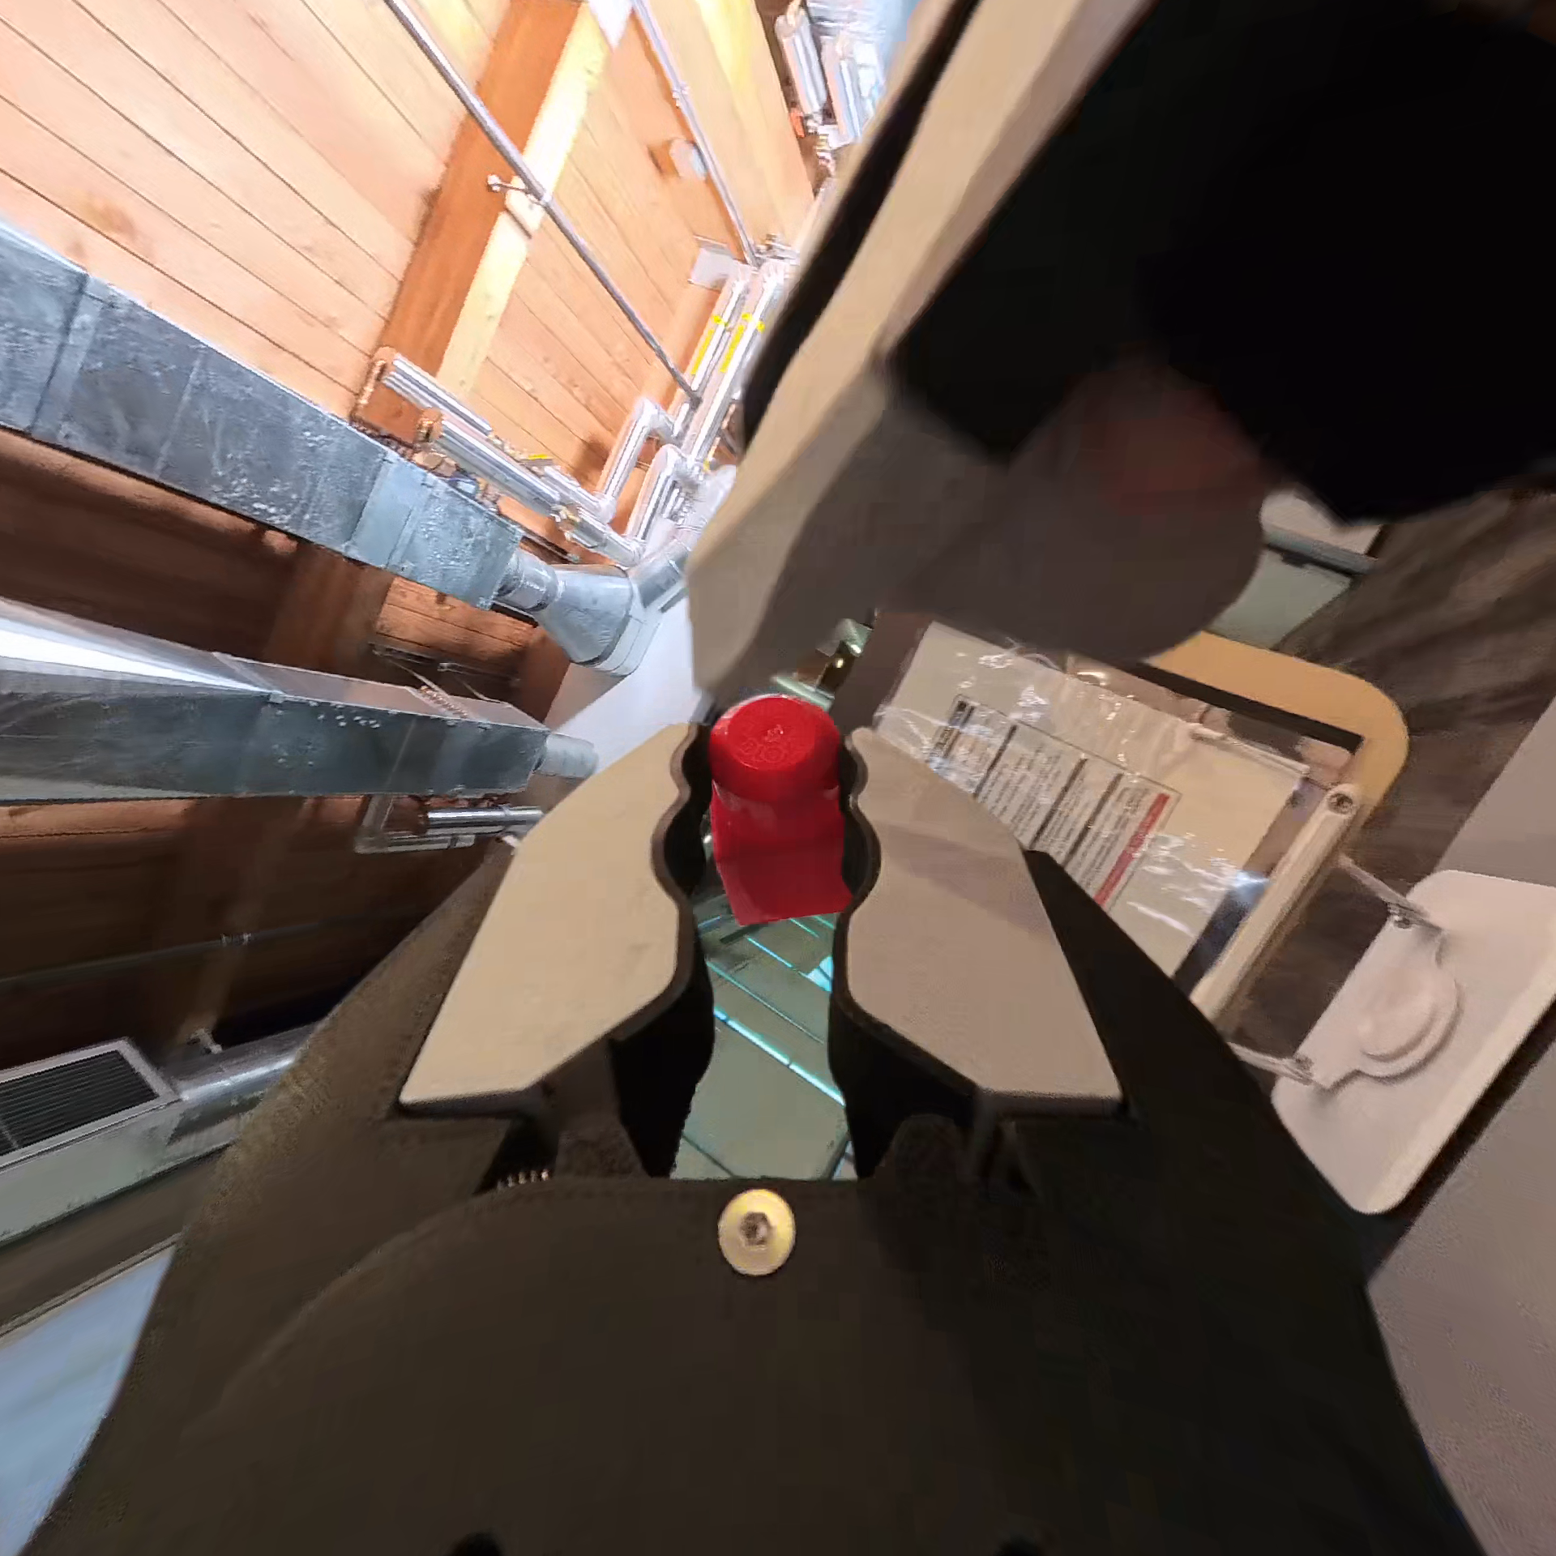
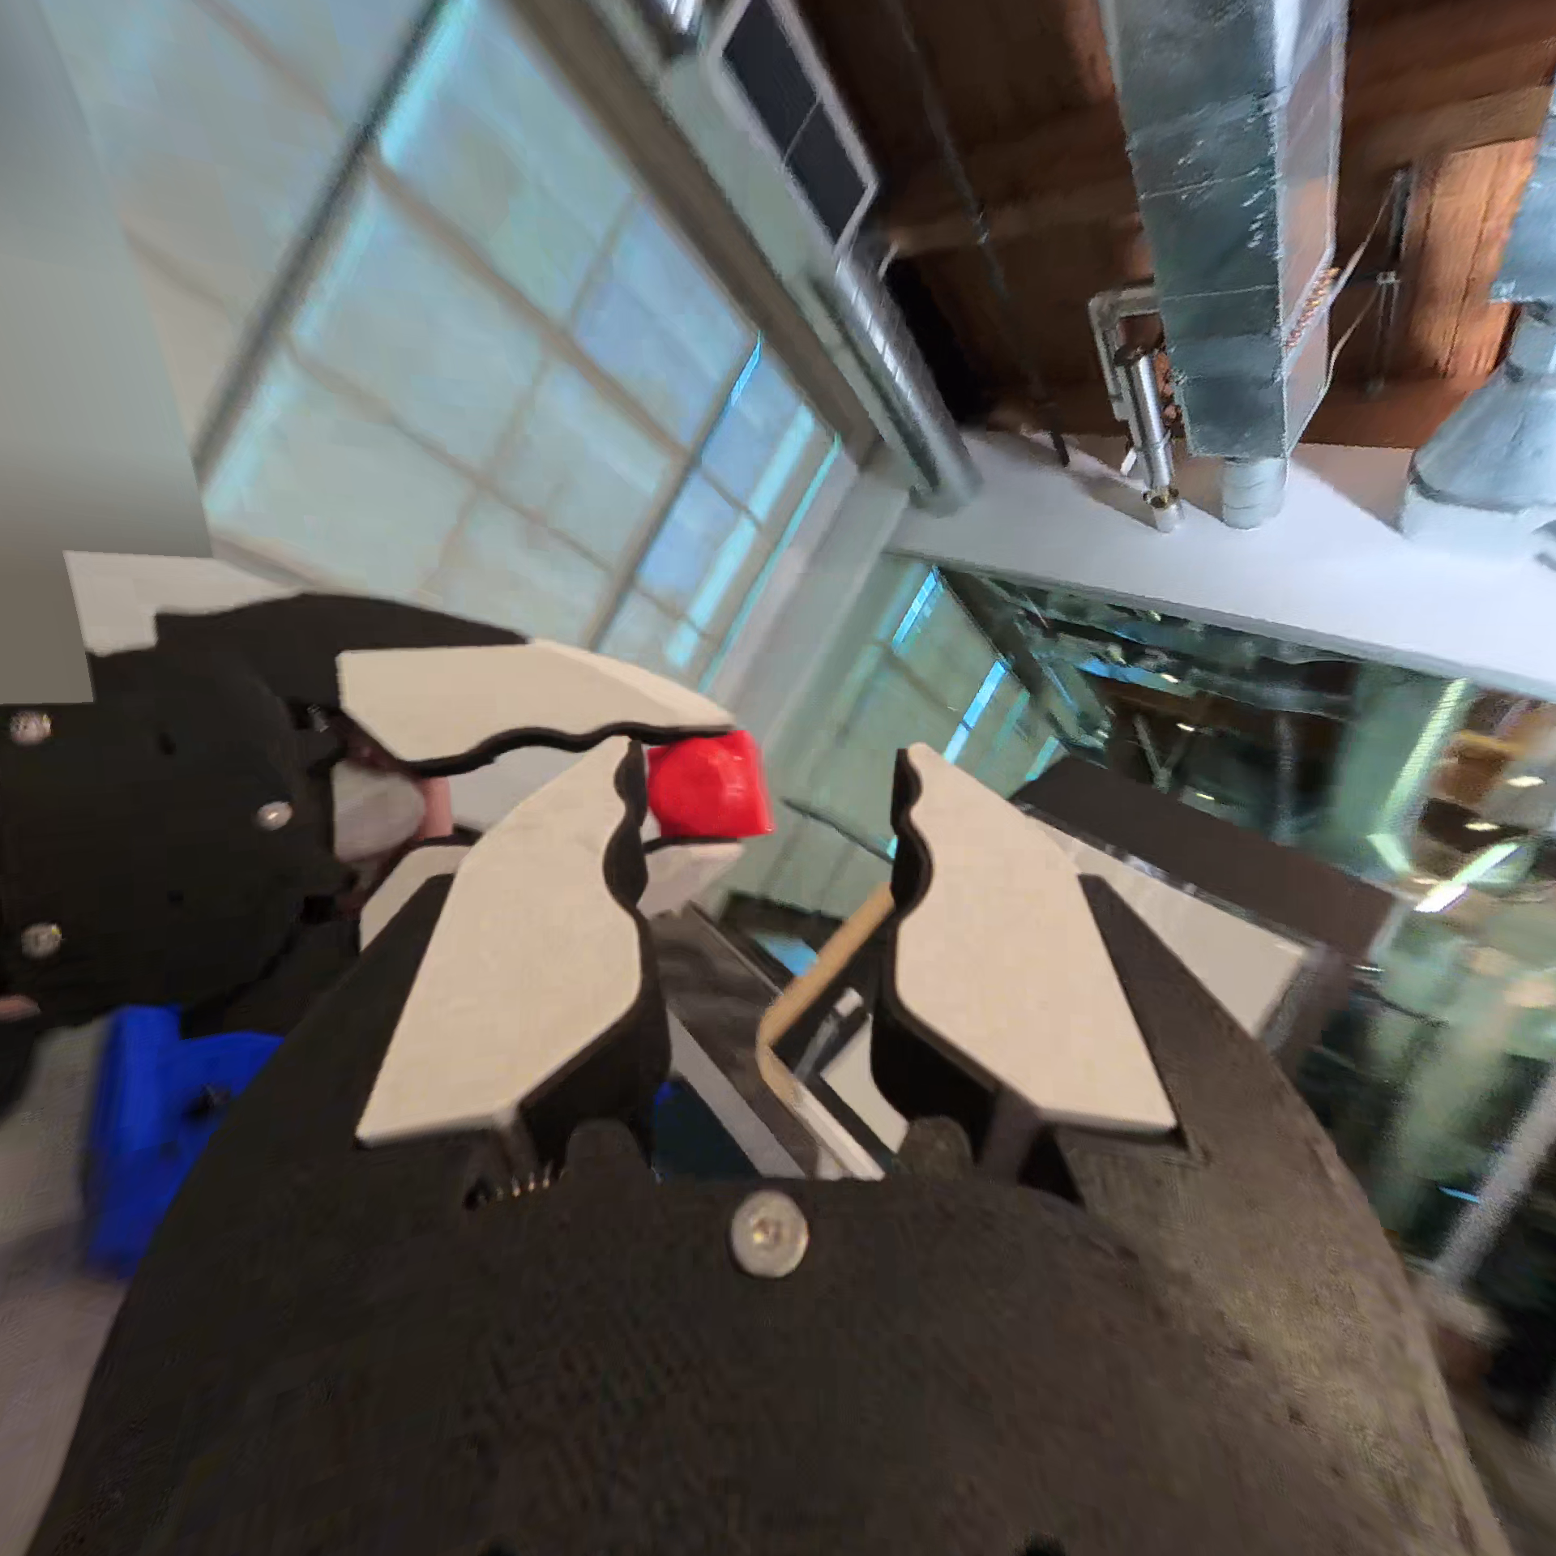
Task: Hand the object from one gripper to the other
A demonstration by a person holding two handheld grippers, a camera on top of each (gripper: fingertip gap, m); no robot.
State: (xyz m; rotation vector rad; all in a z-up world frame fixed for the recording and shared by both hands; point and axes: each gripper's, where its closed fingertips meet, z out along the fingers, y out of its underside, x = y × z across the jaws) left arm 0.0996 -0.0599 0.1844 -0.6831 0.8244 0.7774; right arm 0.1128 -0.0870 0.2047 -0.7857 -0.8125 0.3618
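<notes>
The object is a small red plastic piece (image 1: pixel 775 808) with a round capped end. My left gripper (image 1: pixel 768 751) is shut on it, and the fingertips pinch its sides. One pale finger (image 1: pixel 783 556) of the right gripper comes in from the upper right, and its tip is just above the red cap. In the right wrist view my right gripper (image 2: pixel 766 758) is open. The red piece (image 2: pixel 711 791) sits just inside its left fingertip (image 2: pixel 547 909) and is held from the left by the left gripper's fingers (image 2: pixel 522 695). I cannot tell whether the right gripper touches it.
Both grippers point upward, off any table. Metal ducts (image 1: pixel 253 438) and pipes run under a wooden ceiling (image 1: pixel 210 168). A large window (image 2: pixel 471 404) and a white beam (image 2: pixel 1179 581) are behind. A blue part (image 2: pixel 160 1128) shows at lower left in the right wrist view. Only a small space, under 4 cm, lies between the two pairs of fingers.
</notes>
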